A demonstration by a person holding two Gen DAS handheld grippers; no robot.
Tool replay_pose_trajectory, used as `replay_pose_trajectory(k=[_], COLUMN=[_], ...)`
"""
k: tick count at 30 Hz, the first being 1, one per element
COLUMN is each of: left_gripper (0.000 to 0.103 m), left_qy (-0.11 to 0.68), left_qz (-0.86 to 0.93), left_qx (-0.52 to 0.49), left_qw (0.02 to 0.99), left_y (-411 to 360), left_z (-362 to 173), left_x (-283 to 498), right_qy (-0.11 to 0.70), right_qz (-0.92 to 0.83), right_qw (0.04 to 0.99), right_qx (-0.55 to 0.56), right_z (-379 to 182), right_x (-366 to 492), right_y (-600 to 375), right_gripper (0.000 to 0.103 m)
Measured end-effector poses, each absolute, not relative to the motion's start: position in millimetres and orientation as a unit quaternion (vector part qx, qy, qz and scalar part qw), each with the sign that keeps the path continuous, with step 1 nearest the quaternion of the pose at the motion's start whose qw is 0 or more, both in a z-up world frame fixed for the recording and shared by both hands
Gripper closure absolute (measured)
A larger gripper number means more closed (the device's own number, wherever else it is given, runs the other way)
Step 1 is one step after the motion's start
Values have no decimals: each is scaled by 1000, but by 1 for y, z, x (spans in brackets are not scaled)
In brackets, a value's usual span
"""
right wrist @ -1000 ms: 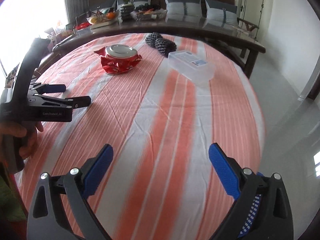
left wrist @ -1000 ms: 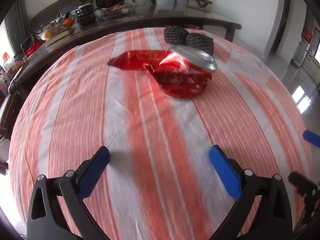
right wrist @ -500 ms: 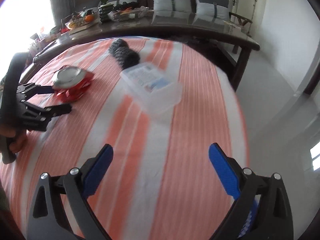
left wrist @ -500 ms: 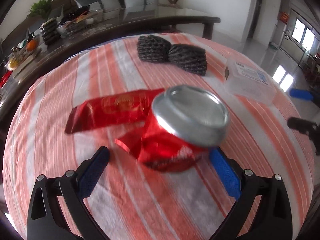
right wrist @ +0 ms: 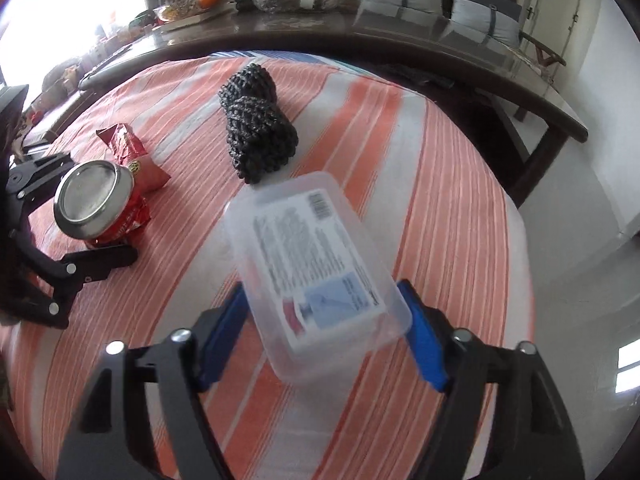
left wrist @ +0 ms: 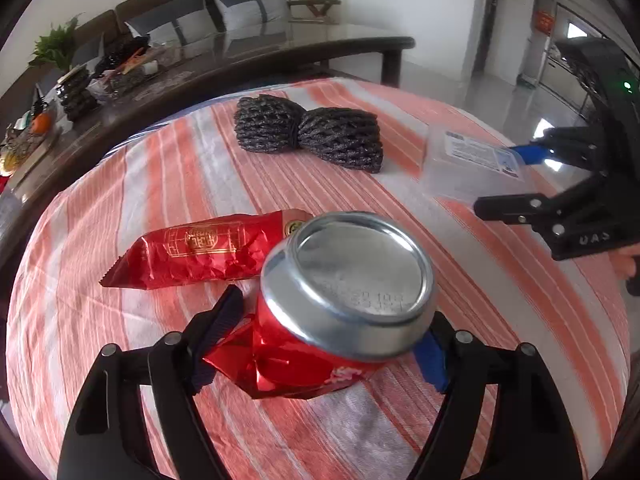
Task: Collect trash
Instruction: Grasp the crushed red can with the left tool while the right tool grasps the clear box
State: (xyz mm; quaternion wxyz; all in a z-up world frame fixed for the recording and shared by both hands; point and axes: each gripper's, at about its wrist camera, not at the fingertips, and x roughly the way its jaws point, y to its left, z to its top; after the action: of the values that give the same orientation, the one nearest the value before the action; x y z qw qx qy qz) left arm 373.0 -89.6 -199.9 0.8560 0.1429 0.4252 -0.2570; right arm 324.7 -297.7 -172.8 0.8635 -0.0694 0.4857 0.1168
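A crushed red can (left wrist: 348, 276), silver base up, lies on the striped tablecloth (left wrist: 132, 184) between the blue pads of my left gripper (left wrist: 332, 320). The jaws are closing and the pads stand close beside the can without visibly squeezing it. A red snack wrapper (left wrist: 200, 252) lies just behind it. My right gripper (right wrist: 322, 292) straddles a clear plastic box (right wrist: 316, 256) with a printed label. Its jaws are closing too, with the pads near the box's sides. Each wrist view also shows the other gripper: the left gripper (right wrist: 100, 208) around the can (right wrist: 94, 200), the right gripper (left wrist: 498, 178) at the box (left wrist: 468, 160).
Two black foam nets (left wrist: 308, 136) lie at the far side of the cloth. Beyond stands a long dark wooden table (right wrist: 400, 40) with fruit, bowls and a plant, then a sofa. The cloth's right edge (right wrist: 516, 240) drops to a pale floor.
Both grippers have moved forward across the table: the left up to the can, the right up to the plastic box. Both pairs of jaws have narrowed around those things.
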Motion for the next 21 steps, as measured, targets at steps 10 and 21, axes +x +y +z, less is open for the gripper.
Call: replay_pose_trajectory(k=[10,21], left_gripper=[27,27], left_qy=[437,441], left_qz=[-206,-186], left_qx=[112,88], left_qw=[869,874], left_y=[-76,-54], left_z=[-198,-196], left_x=[306,252], right_qy=[482,477], right_qz=[89,87], right_qw=[871,874], right_qx=[-23,-19], right_z=[-172,-169], right_x=[247,173], right_y=[-299,-268], right_gripper=[35,36])
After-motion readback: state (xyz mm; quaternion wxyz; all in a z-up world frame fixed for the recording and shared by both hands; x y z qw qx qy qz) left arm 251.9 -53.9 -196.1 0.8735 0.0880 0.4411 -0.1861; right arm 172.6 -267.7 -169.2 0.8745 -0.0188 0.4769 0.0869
